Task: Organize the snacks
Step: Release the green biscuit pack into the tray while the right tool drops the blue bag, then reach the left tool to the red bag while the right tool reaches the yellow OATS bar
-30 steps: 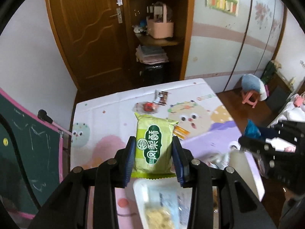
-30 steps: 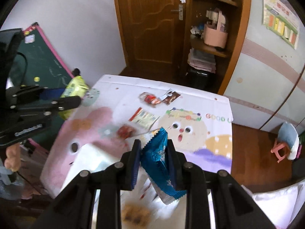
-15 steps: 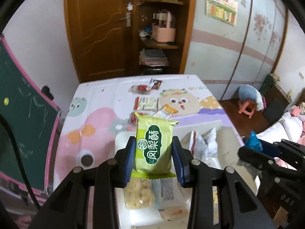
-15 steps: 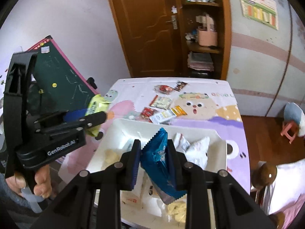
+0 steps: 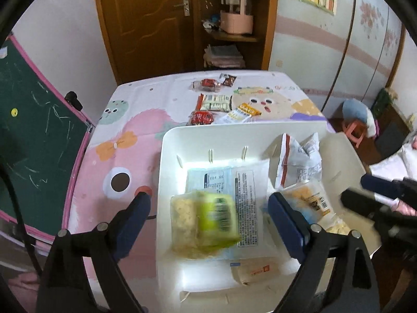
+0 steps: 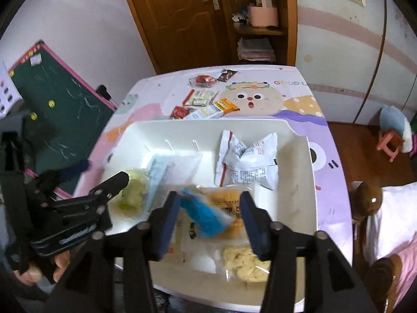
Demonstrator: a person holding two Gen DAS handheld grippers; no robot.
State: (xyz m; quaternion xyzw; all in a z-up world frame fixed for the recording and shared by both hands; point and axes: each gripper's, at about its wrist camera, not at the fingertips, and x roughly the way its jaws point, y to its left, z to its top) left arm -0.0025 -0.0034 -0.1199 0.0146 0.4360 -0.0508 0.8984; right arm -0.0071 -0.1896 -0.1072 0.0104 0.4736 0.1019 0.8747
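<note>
Both the left gripper and right gripper hang spread above the white bin, so the green packet and blue packet drop in among the collected snacks.

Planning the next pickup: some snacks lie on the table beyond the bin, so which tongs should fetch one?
Left, probably: the loose snacks lie straight ahead of the open left tongs.

Green packet and blue packet are motion-blurred.
</note>
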